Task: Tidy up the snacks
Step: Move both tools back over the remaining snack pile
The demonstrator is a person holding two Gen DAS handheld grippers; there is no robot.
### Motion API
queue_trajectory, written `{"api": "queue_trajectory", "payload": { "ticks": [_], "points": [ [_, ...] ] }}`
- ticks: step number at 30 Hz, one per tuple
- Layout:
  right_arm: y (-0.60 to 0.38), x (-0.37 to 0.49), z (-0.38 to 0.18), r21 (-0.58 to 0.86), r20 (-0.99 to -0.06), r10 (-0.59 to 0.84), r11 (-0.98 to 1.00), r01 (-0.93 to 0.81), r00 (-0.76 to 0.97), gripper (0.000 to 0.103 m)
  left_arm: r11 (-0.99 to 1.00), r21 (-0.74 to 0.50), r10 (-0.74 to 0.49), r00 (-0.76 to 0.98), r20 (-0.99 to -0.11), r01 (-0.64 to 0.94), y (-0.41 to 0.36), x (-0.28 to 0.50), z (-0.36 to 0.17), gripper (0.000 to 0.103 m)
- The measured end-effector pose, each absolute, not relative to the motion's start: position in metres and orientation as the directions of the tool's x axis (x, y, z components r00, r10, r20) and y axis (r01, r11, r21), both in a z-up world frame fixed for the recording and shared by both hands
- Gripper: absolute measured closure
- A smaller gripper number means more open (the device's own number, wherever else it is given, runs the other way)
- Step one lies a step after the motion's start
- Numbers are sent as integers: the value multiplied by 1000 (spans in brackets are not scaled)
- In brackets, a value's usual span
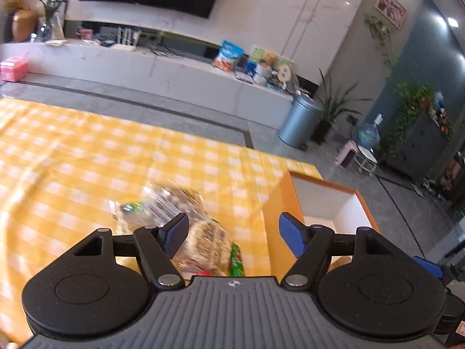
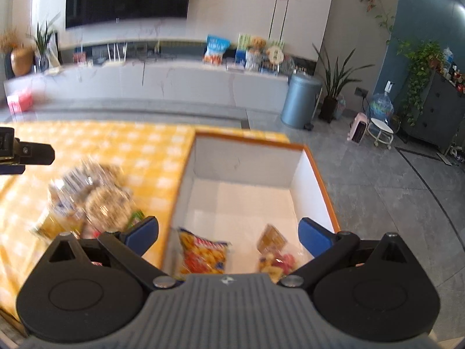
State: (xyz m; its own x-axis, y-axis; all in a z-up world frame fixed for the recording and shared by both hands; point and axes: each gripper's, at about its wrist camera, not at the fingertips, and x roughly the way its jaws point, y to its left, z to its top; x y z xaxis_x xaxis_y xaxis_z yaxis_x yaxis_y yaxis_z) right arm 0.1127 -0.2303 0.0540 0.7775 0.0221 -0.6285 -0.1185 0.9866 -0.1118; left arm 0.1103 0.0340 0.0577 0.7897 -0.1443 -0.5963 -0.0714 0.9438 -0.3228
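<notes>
A clear bag of round rice cakes (image 1: 186,221) lies on the yellow checked tablecloth (image 1: 87,157), with a green packet (image 1: 237,258) beside it. My left gripper (image 1: 232,232) is open just above and in front of that bag. An orange-rimmed white box (image 2: 250,142) stands at the table's right end. It holds a yellow-red snack bag (image 2: 203,256) and a small mixed candy packet (image 2: 273,253). My right gripper (image 2: 229,235) is open and empty over the box's near edge. The rice cake bag (image 2: 96,200) lies left of the box.
The orange box (image 1: 319,183) sits right of my left gripper. The other gripper's black body (image 2: 26,151) shows at the left edge. Beyond the table are grey floor, a white TV bench (image 2: 174,78) with snack bags, a metal bin (image 2: 302,101) and plants.
</notes>
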Motion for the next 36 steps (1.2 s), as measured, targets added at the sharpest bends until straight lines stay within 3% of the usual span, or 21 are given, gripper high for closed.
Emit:
{"api": "queue_trajectory", "payload": {
  "ticks": [9, 20, 23, 36],
  "points": [
    [-182, 98, 69, 23, -551, 154, 985, -169, 820, 3, 961, -245, -43, 811, -584, -125, 78, 84, 72, 19],
    [-128, 88, 47, 144, -502, 315, 949, -281, 805, 4, 967, -178, 29, 773, -633, -182, 127, 79, 34, 18],
    [-111, 92, 33, 109, -530, 313, 947, -303, 788, 15, 969, -170, 25, 753, -657, -181, 132, 85, 19, 18],
    [-84, 126, -43, 39, -694, 242, 953, -301, 678, 21, 958, -189, -17, 615, -789, -215, 153, 110, -48, 18]
  ]
}}
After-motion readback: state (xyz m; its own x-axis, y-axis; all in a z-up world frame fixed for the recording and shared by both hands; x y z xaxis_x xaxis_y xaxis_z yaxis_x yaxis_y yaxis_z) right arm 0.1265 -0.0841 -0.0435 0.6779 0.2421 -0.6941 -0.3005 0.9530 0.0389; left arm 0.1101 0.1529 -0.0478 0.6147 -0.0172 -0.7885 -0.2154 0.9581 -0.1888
